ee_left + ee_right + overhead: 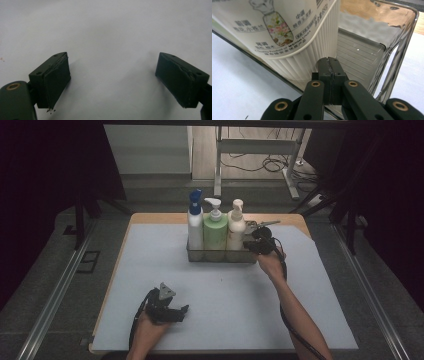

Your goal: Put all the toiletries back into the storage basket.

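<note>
Clear tray [402, 47], at the far middle of the white mat [225, 300], holding three pump bottles in a row: cream bottle [236, 227] at its right end, green bottle [215, 231] in the middle, white bottle with blue top [195, 222] at the left; in the right gripper view, ribbed foot of the cream bottle [294, 37] standing inside the tray with bare tray floor beside it toward the tray's end wall.

Right gripper [329, 67] at the tray's right end, tips over the near rim and just beside the cream bottle's ribbed base; whether touching it, cannot tell; jaws pressed flat together, pad to pad, nothing clamped between them; in the high view the same gripper [256, 245] level with the tray's right wall, hand and forearm reaching in from the lower right, cable trailing back along the arm.

Left gripper [110, 82] well apart from the tray, down near the front edge of the mat; jaws spread wide, bare white mat between the pads, nothing held; seen from above [172, 312] resting low in the hand, grey three-cornered plate on top.

Mat laid on a wooden table [150, 218].
</note>
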`<state>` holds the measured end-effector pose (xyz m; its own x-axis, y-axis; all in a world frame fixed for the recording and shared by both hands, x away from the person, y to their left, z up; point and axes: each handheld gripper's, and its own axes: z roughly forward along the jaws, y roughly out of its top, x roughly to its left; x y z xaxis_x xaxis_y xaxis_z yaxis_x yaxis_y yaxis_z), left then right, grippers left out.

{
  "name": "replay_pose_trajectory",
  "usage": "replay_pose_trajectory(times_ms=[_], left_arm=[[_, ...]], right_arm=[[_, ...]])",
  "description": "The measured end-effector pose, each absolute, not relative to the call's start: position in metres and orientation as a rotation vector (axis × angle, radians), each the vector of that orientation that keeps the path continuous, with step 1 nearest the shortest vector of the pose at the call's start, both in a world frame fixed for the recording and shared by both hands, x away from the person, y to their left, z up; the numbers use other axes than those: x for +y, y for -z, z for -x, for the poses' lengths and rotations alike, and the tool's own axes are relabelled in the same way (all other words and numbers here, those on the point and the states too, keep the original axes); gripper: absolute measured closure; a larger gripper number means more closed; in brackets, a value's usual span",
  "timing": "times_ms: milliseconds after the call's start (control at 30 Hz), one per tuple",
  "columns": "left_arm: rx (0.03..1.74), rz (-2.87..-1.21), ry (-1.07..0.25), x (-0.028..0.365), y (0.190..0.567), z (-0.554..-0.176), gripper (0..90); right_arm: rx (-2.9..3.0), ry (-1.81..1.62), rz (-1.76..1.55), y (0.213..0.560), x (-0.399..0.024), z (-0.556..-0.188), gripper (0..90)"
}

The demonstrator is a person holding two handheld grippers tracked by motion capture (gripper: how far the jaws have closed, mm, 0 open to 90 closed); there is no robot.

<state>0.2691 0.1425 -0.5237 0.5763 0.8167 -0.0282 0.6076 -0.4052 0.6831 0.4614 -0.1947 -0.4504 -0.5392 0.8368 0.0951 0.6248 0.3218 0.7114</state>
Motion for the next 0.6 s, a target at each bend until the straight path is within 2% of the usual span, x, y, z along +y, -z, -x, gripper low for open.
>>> replay_pose_trajectory(times_ms=[500,600], left_arm=[[1.129,-2.154,-0.411,0.1426,0.5236,-0.2692,12.0],[1.129,-2.153,-0.412,0.1426,0.5236,-0.2691,12.0]], right_arm=[[2.312,-1.039,-1.306,0.4489,-0.1927,-0.4584,89.3],[2.309,-1.030,-1.309,0.4492,-0.1940,-0.4588,85.2]])
